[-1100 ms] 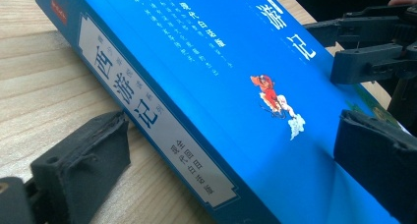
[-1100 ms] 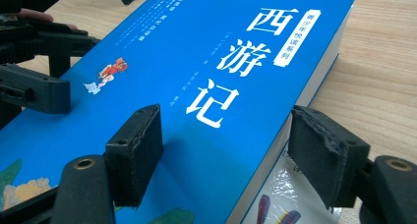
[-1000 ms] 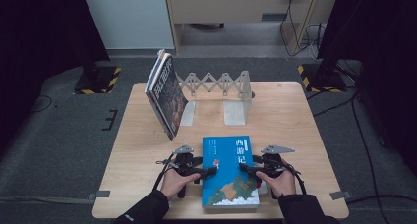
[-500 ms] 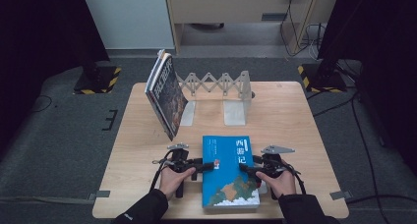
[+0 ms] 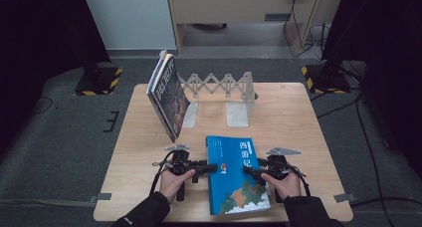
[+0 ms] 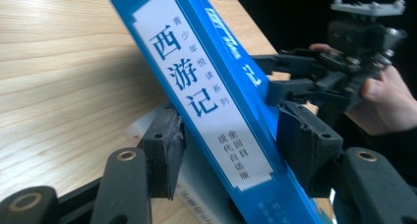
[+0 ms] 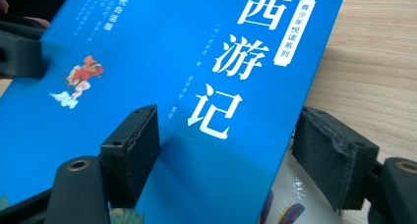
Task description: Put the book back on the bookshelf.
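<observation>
A blue book (image 5: 235,174) lies near the front edge of a light wooden table (image 5: 298,122), between the person's two hands. Its long axis runs from the person's side toward the far side of the table, slightly skewed, with the white title characters at the far end and an illustrated landscape at the near end.

The left gripper (image 5: 206,166) meets the book's left long edge. In the left gripper view its jaws stand apart on either side of the spine (image 6: 206,94) — one pad (image 6: 162,148) touches the book's underside, while the other shows a narrow gap, so a firm clamp cannot be confirmed. That edge appears raised off the table.

The right gripper (image 5: 251,171) meets the opposite long edge. In the right gripper view one pad (image 7: 132,148) rests on the cover (image 7: 162,76) and the other pad (image 7: 332,155) stands clear beside the edge: the jaws are spread, not clenched. A second, plastic-wrapped item (image 7: 287,204) peeks out beneath the book.

Further back, two books (image 5: 168,95) lean tilted against the left end of a grey expanding book rack (image 5: 224,85), whose two flat feet rest on the table.

The table stands on grey carpet (image 5: 64,137); black curtains flank the area, yellow-and-black striped bases (image 5: 97,82) sit on the floor, and a wooden cabinet (image 5: 239,5) stands behind.
</observation>
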`<state>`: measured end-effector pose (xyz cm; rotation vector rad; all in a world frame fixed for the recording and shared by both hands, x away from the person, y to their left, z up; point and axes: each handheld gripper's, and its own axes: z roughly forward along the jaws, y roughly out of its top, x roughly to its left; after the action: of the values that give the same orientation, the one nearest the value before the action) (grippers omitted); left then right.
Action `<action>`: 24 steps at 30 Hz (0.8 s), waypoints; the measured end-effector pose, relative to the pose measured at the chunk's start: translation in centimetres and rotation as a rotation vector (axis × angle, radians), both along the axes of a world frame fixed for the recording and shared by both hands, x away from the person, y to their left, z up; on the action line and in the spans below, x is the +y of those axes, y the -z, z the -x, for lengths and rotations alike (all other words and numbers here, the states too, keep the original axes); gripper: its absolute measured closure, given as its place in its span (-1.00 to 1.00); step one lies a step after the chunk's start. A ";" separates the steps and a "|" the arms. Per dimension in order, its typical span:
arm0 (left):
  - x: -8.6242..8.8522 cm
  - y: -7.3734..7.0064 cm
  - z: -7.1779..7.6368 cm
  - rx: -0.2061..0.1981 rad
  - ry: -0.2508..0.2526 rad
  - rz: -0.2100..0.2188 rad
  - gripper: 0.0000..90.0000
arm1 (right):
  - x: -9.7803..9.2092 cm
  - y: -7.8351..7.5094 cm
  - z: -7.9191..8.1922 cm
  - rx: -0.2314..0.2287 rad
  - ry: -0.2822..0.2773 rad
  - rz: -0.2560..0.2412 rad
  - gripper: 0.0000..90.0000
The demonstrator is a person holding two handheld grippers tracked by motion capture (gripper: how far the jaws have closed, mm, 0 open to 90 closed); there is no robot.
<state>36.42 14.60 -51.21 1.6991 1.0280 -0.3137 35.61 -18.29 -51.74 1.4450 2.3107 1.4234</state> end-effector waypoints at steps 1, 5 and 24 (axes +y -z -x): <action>-0.4 0.0 0.0 0.005 0.022 -0.004 -0.02 | 0.0 0.0 0.0 0.002 -0.001 -0.004 -0.42; -0.6 -0.1 -0.5 0.024 0.040 -0.020 -0.02 | 0.1 0.0 0.0 0.004 -0.003 0.000 -0.42; -2.2 0.6 -2.2 0.067 0.023 -0.034 0.04 | -0.1 -0.2 -0.2 -0.004 -0.018 0.025 -0.40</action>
<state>38.57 12.40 -51.76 1.7422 1.0685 -0.3716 35.82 -18.44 -51.57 1.4166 2.3362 1.3956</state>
